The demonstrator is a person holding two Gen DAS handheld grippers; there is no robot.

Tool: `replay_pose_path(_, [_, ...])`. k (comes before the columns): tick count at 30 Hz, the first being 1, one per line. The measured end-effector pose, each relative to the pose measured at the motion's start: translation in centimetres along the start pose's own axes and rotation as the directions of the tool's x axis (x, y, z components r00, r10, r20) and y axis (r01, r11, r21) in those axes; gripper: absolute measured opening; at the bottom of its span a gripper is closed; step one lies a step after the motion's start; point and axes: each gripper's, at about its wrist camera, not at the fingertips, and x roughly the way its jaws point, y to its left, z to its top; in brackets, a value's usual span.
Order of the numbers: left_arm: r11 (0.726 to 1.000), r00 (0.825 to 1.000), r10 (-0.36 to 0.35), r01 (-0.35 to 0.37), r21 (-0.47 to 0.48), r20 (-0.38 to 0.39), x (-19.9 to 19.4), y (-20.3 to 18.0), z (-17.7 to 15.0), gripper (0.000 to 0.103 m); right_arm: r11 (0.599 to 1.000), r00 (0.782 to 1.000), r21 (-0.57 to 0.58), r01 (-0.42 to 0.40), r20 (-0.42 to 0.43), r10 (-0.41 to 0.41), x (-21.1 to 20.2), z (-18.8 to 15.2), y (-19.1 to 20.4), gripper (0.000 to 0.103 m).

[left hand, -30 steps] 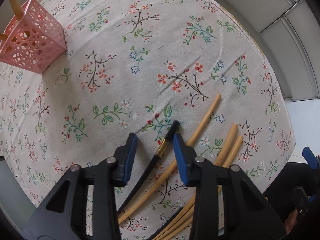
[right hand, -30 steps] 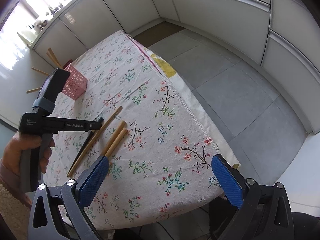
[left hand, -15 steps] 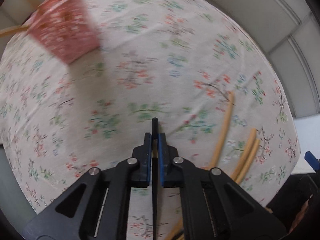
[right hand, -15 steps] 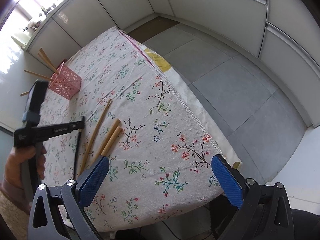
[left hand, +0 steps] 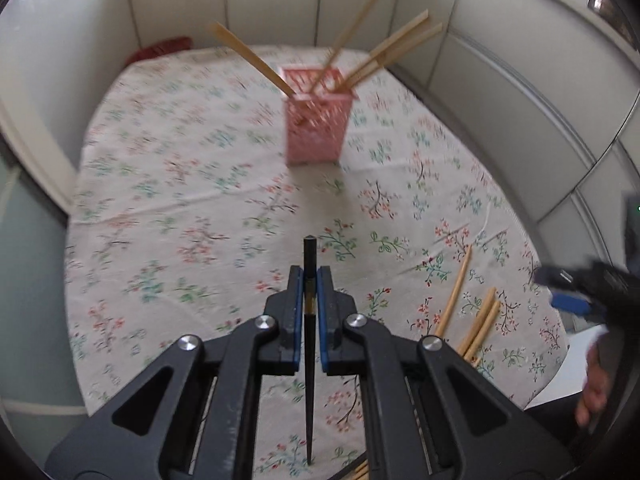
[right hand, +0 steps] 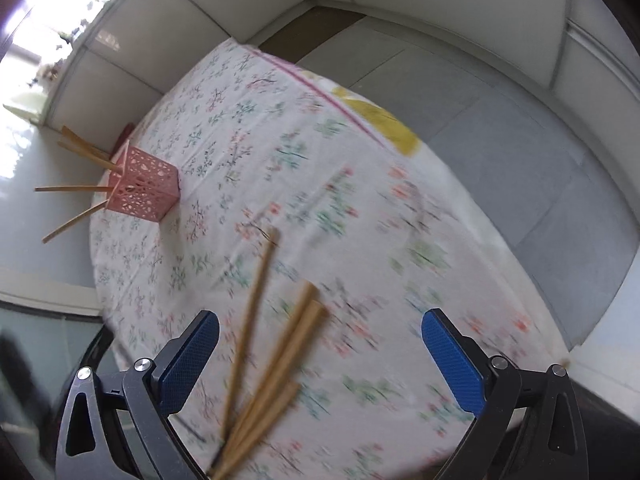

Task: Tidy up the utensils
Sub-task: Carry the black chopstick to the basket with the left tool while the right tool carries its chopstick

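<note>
My left gripper [left hand: 309,280] is shut on a black chopstick [left hand: 309,344], held above the floral tablecloth with its blunt end pointing toward the pink lattice holder [left hand: 316,126]. Several bamboo chopsticks [left hand: 384,52] lean out of that holder. More bamboo chopsticks [left hand: 476,322] lie on the cloth at the right. In the right wrist view my right gripper [right hand: 320,356] stands wide open above the loose bamboo chopsticks [right hand: 276,360], which lie between its blue pads without touching them. The pink holder [right hand: 142,184] is far left there.
The table [right hand: 304,148] is covered by a floral cloth and ends at a grey tiled floor on the right. White cabinet fronts surround it. A red object [left hand: 162,48] lies at the far table edge. The right gripper and a hand [left hand: 596,392] show at the left view's right edge.
My left gripper closed on the black chopstick, lifted it off the cloth and swung toward the pink holder. My right gripper moved over the loose bamboo chopsticks, staying open.
</note>
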Motion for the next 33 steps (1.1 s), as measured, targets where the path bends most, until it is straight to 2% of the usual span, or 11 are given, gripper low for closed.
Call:
replay_pose_path(1, [1.000, 1.000, 0.011, -0.011, 0.002, 0.022, -0.6, 0.2, -0.2, 0.008, 1.000, 1.000, -0.003, 0.003, -0.031, -0.003, 0.8, 0.4, 0.7, 0.100])
replay_pose_path(5, [1.000, 0.997, -0.008, 0.008, -0.007, 0.073, -2.0, 0.9, -0.9, 0.008, 0.999, 0.992, -0.016, 0.041, -0.117, -0.043, 3.3, 1.2, 2.8, 0.080])
replay_pose_path(10, [1.000, 0.995, -0.025, 0.027, -0.016, 0.095, -2.8, 1.7, -1.3, 0.008, 0.997, 0.988, -0.030, 0.072, -0.134, -0.076, 4.8, 1.4, 4.5, 0.076])
replay_pose_path(14, [0.999, 0.995, -0.037, 0.038, -0.017, 0.097, -3.1, 2.0, -1.5, 0.008, 0.992, 0.977, -0.032, 0.126, -0.168, -0.130, 6.6, 2.2, 5.6, 0.052])
replay_pose_path(19, [0.998, 0.992, -0.049, 0.053, -0.036, 0.116, -3.6, 2.5, -1.4, 0.008, 0.975, 0.957, -0.035, 0.219, -0.186, -0.222, 8.8, 2.4, 7.7, 0.048])
replay_pose_path(20, [0.998, 0.992, -0.049, 0.054, -0.040, 0.118, -3.6, 2.6, -1.4, 0.008, 0.966, 0.954, -0.047, 0.253, -0.154, -0.258, 8.8, 2.2, 8.4, 0.043])
replay_pose_path(21, [0.998, 0.992, -0.048, 0.053, -0.044, 0.120, -3.7, 2.7, -1.4, 0.008, 0.956, 0.947, -0.063, 0.285, -0.134, -0.291, 9.0, 1.9, 9.0, 0.025])
replay_pose_path(23, [0.997, 0.991, -0.045, 0.051, -0.052, 0.124, -3.7, 3.0, -1.4, 0.008, 0.963, 0.956, -0.055, 0.263, -0.118, -0.267, 9.1, 1.7, 9.4, 0.009])
replay_pose_path(26, [0.996, 0.990, -0.039, 0.049, -0.068, 0.136, -4.0, 3.5, -1.5, 0.008, 0.992, 0.986, -0.008, 0.129, -0.101, -0.129, 8.5, 1.2, 9.4, 0.007])
replay_pose_path(28, [0.996, 0.989, -0.034, 0.046, -0.080, 0.147, -4.3, 3.8, -1.5, 0.008, 0.998, 0.998, -0.023, 0.051, -0.032, -0.052, 6.9, 0.8, 9.9, 0.006])
replay_pose_path(33, [0.995, 0.978, -0.027, 0.046, -0.090, 0.205, -6.1, 3.7, -1.5, 0.008, 0.987, 0.992, -0.156, -0.048, 0.109, 0.065, 1.3, -0.4, 12.4, 0.006])
